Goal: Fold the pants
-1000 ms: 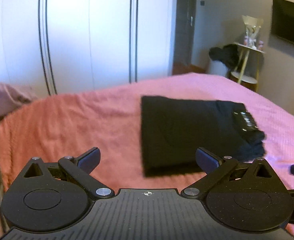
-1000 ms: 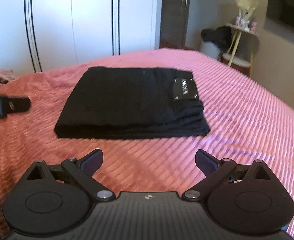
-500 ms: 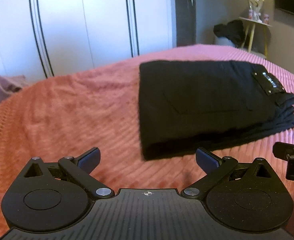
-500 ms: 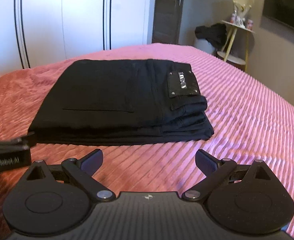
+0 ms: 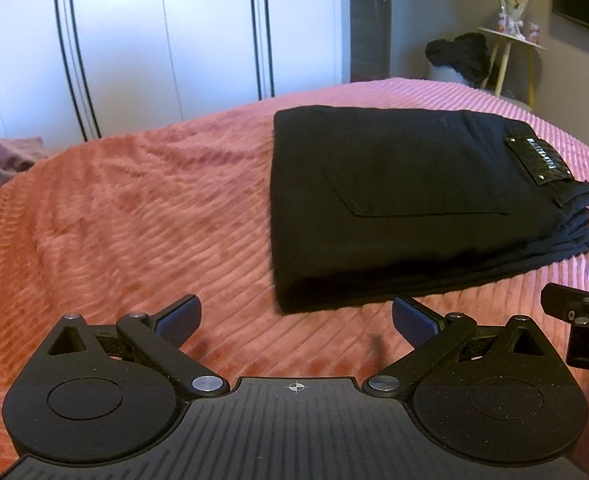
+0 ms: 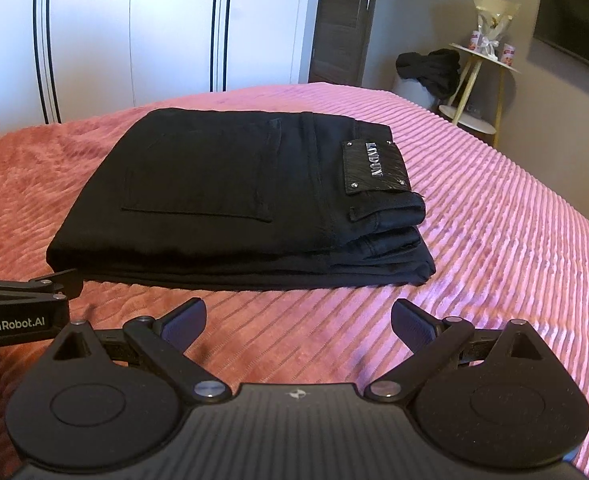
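Black pants (image 5: 406, 200) (image 6: 230, 196) lie folded into a thick rectangle on the pink bedspread (image 5: 114, 216) (image 6: 514, 232), back pocket and a shiny waist label (image 6: 374, 166) facing up. My left gripper (image 5: 296, 320) hovers open just short of the stack's near left corner, holding nothing. My right gripper (image 6: 298, 320) is open too, a little in front of the stack's near edge, nothing between its fingers. Each gripper shows at the edge of the other's view: the right one (image 5: 582, 328), the left one (image 6: 18, 300).
White wardrobe doors (image 5: 154, 40) stand behind the bed. A dark door (image 6: 338, 20) is to their right. A small side table (image 6: 482, 88) with a bouquet and dark clothes beside it stands at the far right, under a wall screen (image 6: 578, 16). A pillow (image 5: 2, 160) lies far left.
Both grippers have come closer to the folded pants, which now loom larger. The left view swung right toward the stack. The pants have not moved.
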A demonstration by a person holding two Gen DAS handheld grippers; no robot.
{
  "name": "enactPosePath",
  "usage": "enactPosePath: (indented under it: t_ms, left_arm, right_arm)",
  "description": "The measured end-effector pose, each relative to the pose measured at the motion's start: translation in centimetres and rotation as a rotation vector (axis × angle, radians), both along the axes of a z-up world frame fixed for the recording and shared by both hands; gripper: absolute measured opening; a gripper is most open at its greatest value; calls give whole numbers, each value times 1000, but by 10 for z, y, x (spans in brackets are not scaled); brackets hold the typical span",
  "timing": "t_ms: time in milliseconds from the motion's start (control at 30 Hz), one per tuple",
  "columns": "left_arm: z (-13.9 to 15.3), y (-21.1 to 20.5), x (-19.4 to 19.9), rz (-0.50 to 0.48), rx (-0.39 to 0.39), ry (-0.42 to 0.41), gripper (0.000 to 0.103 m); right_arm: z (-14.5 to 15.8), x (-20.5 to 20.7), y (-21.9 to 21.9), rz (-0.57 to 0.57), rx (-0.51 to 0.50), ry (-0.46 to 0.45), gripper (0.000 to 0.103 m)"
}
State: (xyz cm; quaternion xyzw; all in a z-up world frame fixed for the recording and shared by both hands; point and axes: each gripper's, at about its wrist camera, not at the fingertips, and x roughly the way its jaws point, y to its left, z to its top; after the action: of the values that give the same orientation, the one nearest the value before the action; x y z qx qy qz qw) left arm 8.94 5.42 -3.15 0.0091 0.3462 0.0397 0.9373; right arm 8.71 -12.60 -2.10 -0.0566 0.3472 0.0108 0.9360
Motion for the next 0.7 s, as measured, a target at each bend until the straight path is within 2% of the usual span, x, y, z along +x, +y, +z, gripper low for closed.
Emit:
enactPosePath:
  t_ms: [700]
  left_arm:
    - [2,2,-3,4,-17,1,103]
  right_arm:
    - [3,-6,0,-12,-9,-8,99]
